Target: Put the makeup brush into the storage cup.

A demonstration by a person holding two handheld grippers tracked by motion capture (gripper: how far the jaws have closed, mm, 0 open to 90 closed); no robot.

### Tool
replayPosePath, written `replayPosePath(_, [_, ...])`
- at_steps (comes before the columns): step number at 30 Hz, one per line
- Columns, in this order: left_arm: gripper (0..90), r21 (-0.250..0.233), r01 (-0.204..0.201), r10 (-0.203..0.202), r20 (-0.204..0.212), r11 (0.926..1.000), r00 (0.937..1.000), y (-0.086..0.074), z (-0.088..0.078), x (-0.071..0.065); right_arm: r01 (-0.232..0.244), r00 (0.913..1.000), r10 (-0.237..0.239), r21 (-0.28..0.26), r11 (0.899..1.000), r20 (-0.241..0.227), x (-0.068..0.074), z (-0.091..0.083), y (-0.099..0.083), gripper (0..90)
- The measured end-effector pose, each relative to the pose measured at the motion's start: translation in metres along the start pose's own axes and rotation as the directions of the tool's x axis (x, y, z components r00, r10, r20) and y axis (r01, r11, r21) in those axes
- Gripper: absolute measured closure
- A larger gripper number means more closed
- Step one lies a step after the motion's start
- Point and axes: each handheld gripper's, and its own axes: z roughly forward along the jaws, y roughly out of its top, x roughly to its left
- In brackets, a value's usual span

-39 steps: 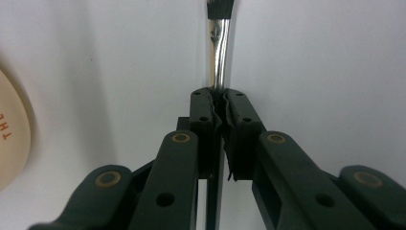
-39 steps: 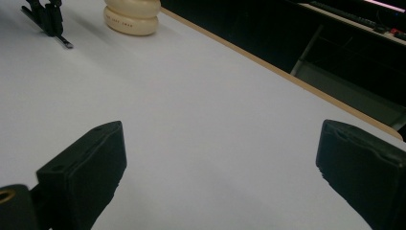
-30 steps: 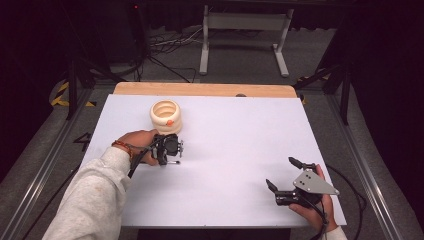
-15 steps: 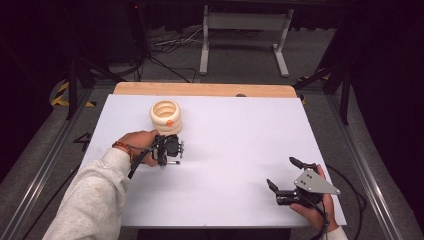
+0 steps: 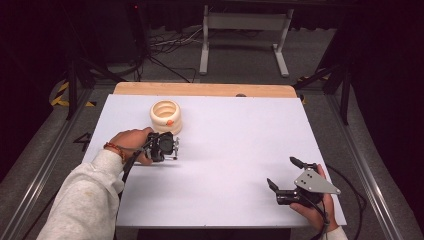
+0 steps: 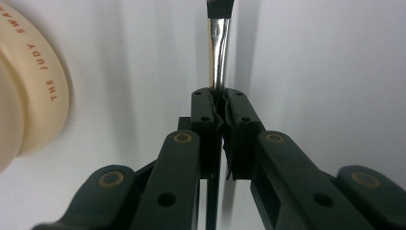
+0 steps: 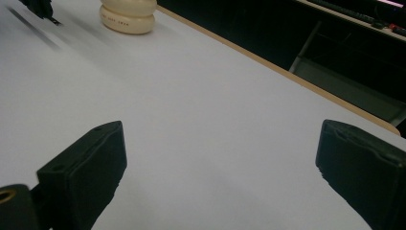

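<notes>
fingers point(image 6: 207, 108) of the left gripper point(image 6: 219, 103) are pressed together on a thin metal shaft, the ferrule end of what i read as a small brush point(image 6: 218, 48); its silver neck rises straight out from between the pads and a black section starts at the top edge of the left gripper view. no gap shows between pads and shaft, so i judge the hold firm.

change noted: against the two earlier high-view pictures, the left hand point(image 5: 131, 142) has edged slightly toward the middle of the table, a small shift only. the grip itself looks the same. the right gripper point(image 5: 285, 175) has not moved; it rests at the near right part of the white table point(image 5: 240, 130) with its jaws standing wide and nothing between them, well apart from everything else.

meaning for the work: i judge the brush is already picked and is being carried or positioned near the cream ring-shaped holder point(image 5: 166, 116), which stands just beyond the left gripper, near but not touching it. in the left gripper view the holder point(image 6: 28, 96) sits to the left of the brush, apart from it, red lettering on its side.

position of the brush relative to the fingers: clamped at its metal neck, projecting forward in line with the jaws, tip hidden past the frame edge.
</notes>
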Motion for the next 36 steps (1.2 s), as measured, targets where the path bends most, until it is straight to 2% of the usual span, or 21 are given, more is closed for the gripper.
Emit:
replayPosePath(5, [84.0,-0.057,0.028,-0.030,-0.041,0.9980,0.9987,-0.006,-0.012,-0.001,0.000,1.0000,0.000,0.002,1.000,0.001,0.000,0.000,0.000,3.8])
replayPosePath(6, [84.0,-0.065,0.028,-0.032,-0.062,0.9975,0.9976,-0.008,-0.014,-0.001,0.000,1.0000,0.000,0.003,1.000,0.002,0.000,0.000,0.000,3.8])
replayPosePath(7, [84.0,-0.080,0.043,-0.048,-0.067,0.9959,0.9966,-0.009,-0.016,-0.001,-0.002,1.0000,0.002,0.003,1.000,0.003,0.000,0.000,0.000,3.7])
replayPosePath(11, [84.0,-0.121,0.044,-0.055,-0.090,0.9917,0.9944,-0.015,-0.023,0.000,-0.004,1.0000,0.004,0.008,1.000,0.003,-0.001,0.000,0.000,3.7])
replayPosePath(12, [84.0,-0.138,0.061,-0.076,-0.108,0.9885,0.9912,-0.018,-0.025,-0.001,-0.005,1.0000,0.005,0.007,1.000,0.004,-0.001,0.001,-0.001,3.7])
replayPosePath(14, [83.9,-0.170,0.071,-0.088,-0.094,0.9828,0.9917,-0.022,-0.028,-0.001,-0.006,1.0000,0.006,0.008,1.000,0.004,-0.001,0.001,0.000,3.8])
replayPosePath(16, [84.0,-0.178,0.075,-0.095,-0.104,0.9812,0.9900,-0.023,-0.031,-0.002,-0.006,1.0000,0.006,0.009,1.000,0.002,-0.001,0.001,0.000,3.7])
replayPosePath(17, [84.0,-0.205,0.074,-0.097,-0.103,0.9759,0.9900,-0.025,-0.033,-0.004,-0.005,1.0000,0.005,0.009,1.000,0.000,0.000,0.001,0.000,3.7])
replayPosePath(19, [84.0,-0.225,0.078,-0.107,-0.119,0.9713,0.9870,-0.027,-0.037,-0.006,-0.005,1.0000,0.005,0.010,1.000,-0.003,0.000,0.001,0.000,3.8])
replayPosePath(22, [84.0,-0.276,0.086,-0.130,-0.146,0.9574,0.9807,-0.032,-0.044,-0.007,-0.006,1.0000,0.006,0.011,1.000,-0.003,0.000,0.001,0.000,3.8])
replayPosePath(25, [84.0,-0.331,0.103,-0.159,-0.147,0.9378,0.9764,-0.038,-0.049,-0.008,-0.006,1.0000,0.006,0.009,1.000,-0.003,0.000,0.001,0.000,3.8])
replayPosePath(26, [84.0,-0.338,0.107,-0.168,-0.158,0.9349,0.9730,-0.039,-0.049,-0.009,-0.005,1.0000,0.005,0.011,1.000,-0.002,0.000,0.001,0.000,3.8])
replayPosePath(27, [84.0,-0.360,0.121,-0.189,-0.160,0.9250,0.9688,-0.041,-0.050,-0.009,-0.006,1.0000,0.006,0.012,1.000,-0.003,0.000,0.001,-0.001,3.8])
replayPosePath(28, [84.0,-0.371,0.126,-0.196,-0.158,0.9201,0.9676,-0.042,-0.051,-0.009,-0.007,1.0000,0.007,0.013,1.000,-0.002,0.000,0.001,-0.001,3.8])
replayPosePath(30, [84.0,-0.385,0.137,-0.216,-0.172,0.9128,0.9609,-0.045,-0.053,-0.010,-0.009,1.0000,0.009,0.011,1.000,-0.003,-0.001,0.001,-0.001,3.8])
replayPosePath(33, [84.0,-0.435,0.151,-0.246,-0.171,0.8875,0.9541,-0.050,-0.055,-0.011,-0.008,1.0000,0.008,0.011,1.000,-0.001,-0.001,0.001,-0.001,3.8])
replayPosePath(34, [83.9,-0.452,0.162,-0.264,-0.174,0.8771,0.9487,-0.052,-0.056,-0.011,-0.007,1.0000,0.007,0.013,1.000,0.000,-0.001,0.001,-0.001,3.8])
replayPosePath(35, [84.0,-0.470,0.169,-0.275,-0.166,0.8664,0.9471,-0.054,-0.057,-0.012,-0.009,1.0000,0.009,0.010,1.000,0.000,-0.001,0.001,-0.001,3.8])
replayPosePath(36, [84.0,-0.480,0.173,-0.286,-0.173,0.8600,0.9426,-0.055,-0.057,-0.012,-0.010,0.9999,0.010,0.009,1.000,0.000,-0.001,0.001,-0.001,3.8])
